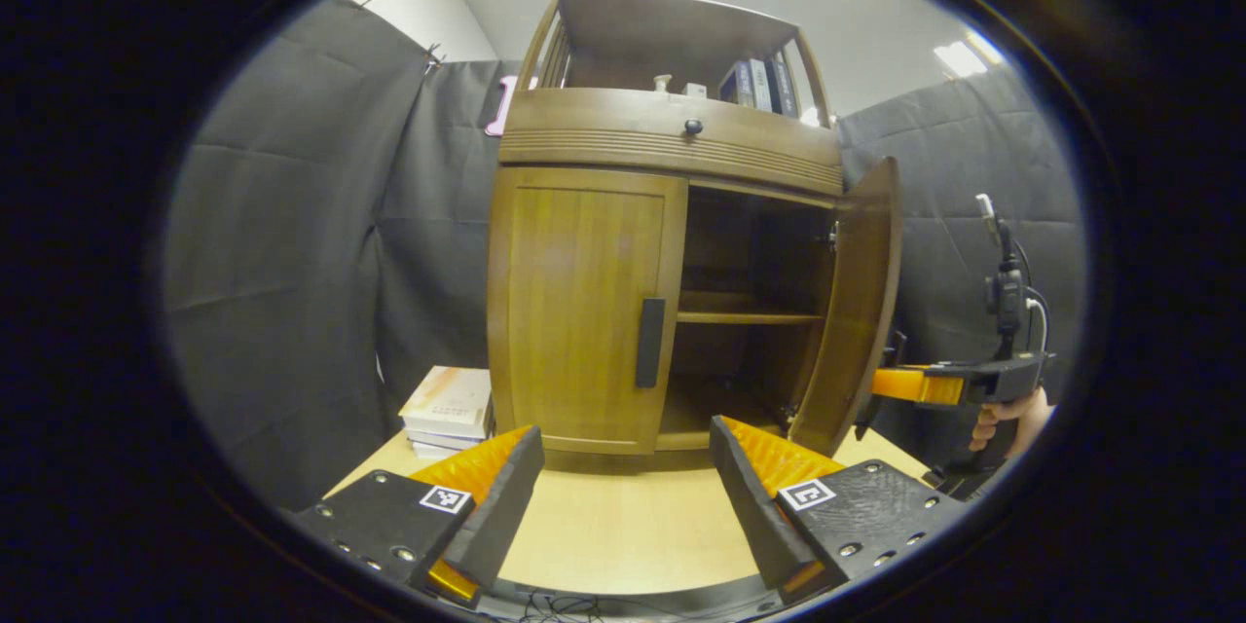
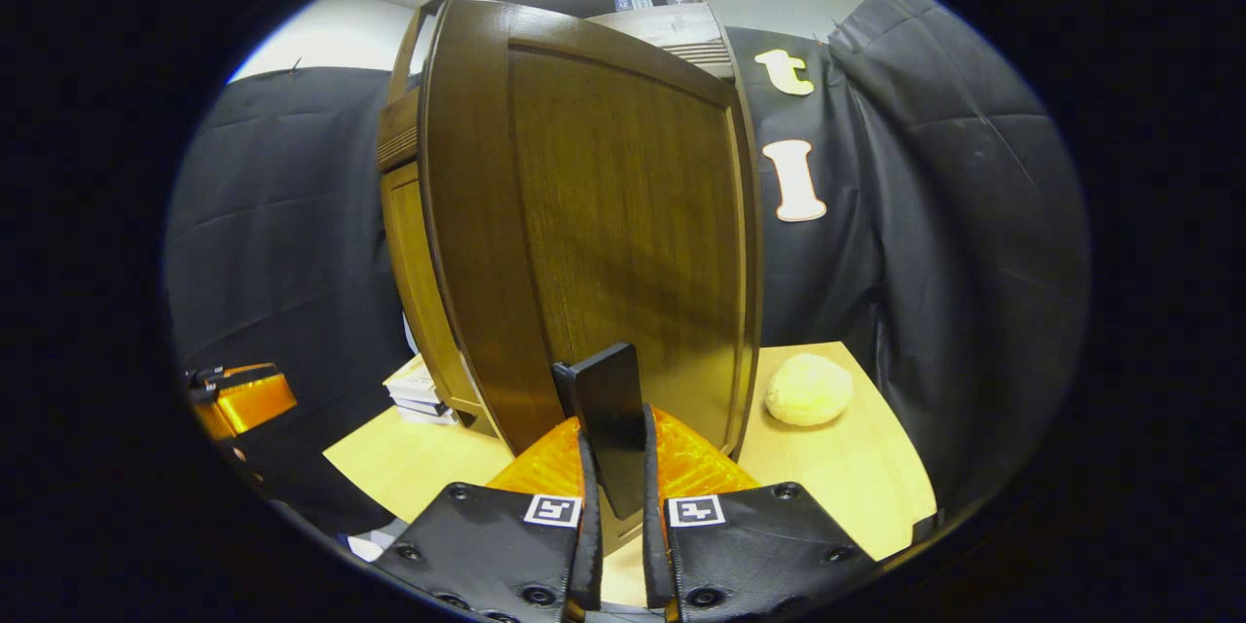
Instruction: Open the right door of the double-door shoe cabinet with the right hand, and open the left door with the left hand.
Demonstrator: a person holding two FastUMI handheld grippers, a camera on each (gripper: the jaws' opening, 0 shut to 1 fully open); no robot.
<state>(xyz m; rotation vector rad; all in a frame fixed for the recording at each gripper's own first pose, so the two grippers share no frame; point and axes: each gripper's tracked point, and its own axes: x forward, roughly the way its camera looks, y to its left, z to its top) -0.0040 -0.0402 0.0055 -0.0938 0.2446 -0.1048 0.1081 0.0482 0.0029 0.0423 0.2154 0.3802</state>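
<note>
Pale wooden tabletop [image 1: 623, 526] fills the lower centre of the left gripper view, with the shoe cabinet [image 1: 672, 146] standing mid-frame. Its left door [image 1: 579, 307] is closed; the right door [image 2: 623, 214] stands swung out. The right gripper [image 2: 615, 467] clamps that door's dark handle [image 2: 608, 409]. The left gripper [image 1: 623, 467] hangs with fingers spread apart, short of the cabinet.

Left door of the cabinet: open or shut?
Shut. The left door sits flush in its frame, while the right door stands swung out.
</note>
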